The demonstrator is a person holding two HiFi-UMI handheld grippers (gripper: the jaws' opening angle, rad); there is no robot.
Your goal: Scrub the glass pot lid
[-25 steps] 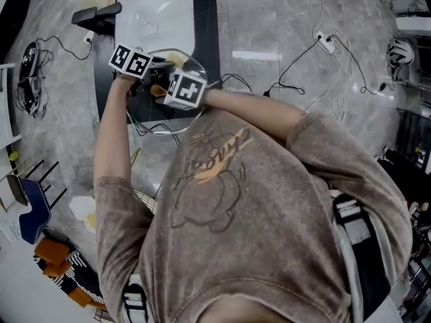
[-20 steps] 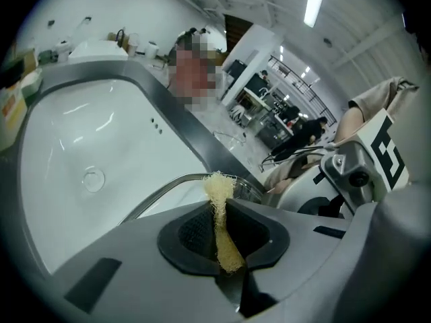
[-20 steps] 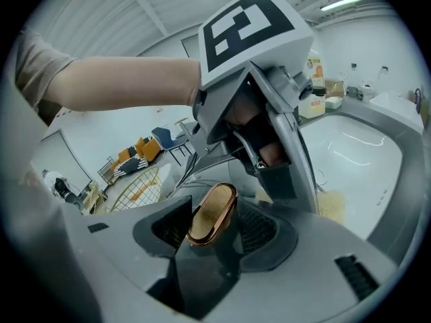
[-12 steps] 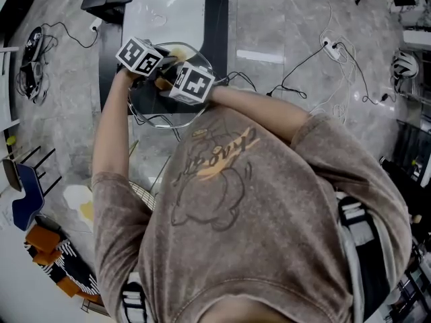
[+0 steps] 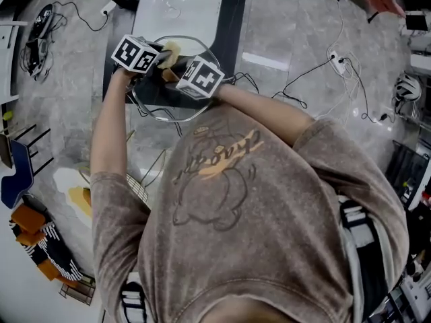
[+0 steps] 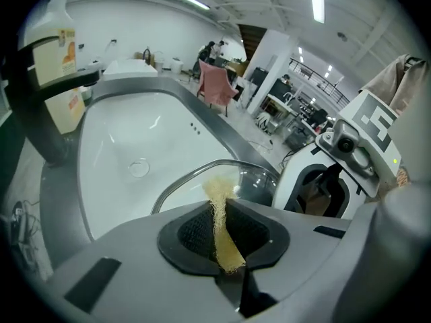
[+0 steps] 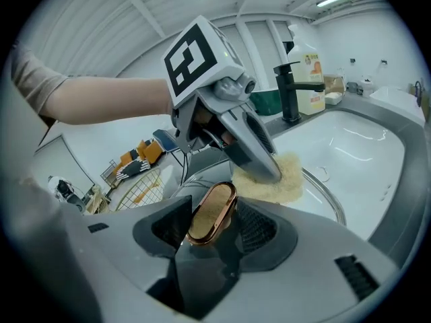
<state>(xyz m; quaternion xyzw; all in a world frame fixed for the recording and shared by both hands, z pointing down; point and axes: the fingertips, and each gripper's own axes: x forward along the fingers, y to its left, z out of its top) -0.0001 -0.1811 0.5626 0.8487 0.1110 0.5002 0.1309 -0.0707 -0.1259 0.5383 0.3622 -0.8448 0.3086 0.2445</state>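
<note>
The glass pot lid (image 5: 163, 108) is held tilted over the white sink (image 5: 180, 5). My right gripper (image 7: 211, 222) is shut on the lid's copper-rimmed knob (image 7: 210, 214), and its marker cube (image 5: 201, 76) shows in the head view. My left gripper (image 6: 222, 233) is shut on a thin yellow scrub pad (image 6: 219, 215). That pad (image 7: 281, 177) lies flat against the glass near the lid's metal rim (image 7: 331, 195), under the left gripper (image 7: 259, 155). In the left gripper view the lid (image 6: 250, 179) curves behind the pad, with the right gripper (image 6: 331, 188) beside it.
A black faucet (image 7: 293, 90) and a soap bottle (image 7: 311, 31) stand at the sink's far side. Cables (image 5: 316, 66) run over the grey floor at the right. A wire rack (image 5: 138, 180) and orange and blue things (image 5: 34, 231) sit at the lower left.
The head view has swung, so the sink and both grippers sit a little higher and further right. Both grippers stay on the pad and the knob, still together over the lid.
</note>
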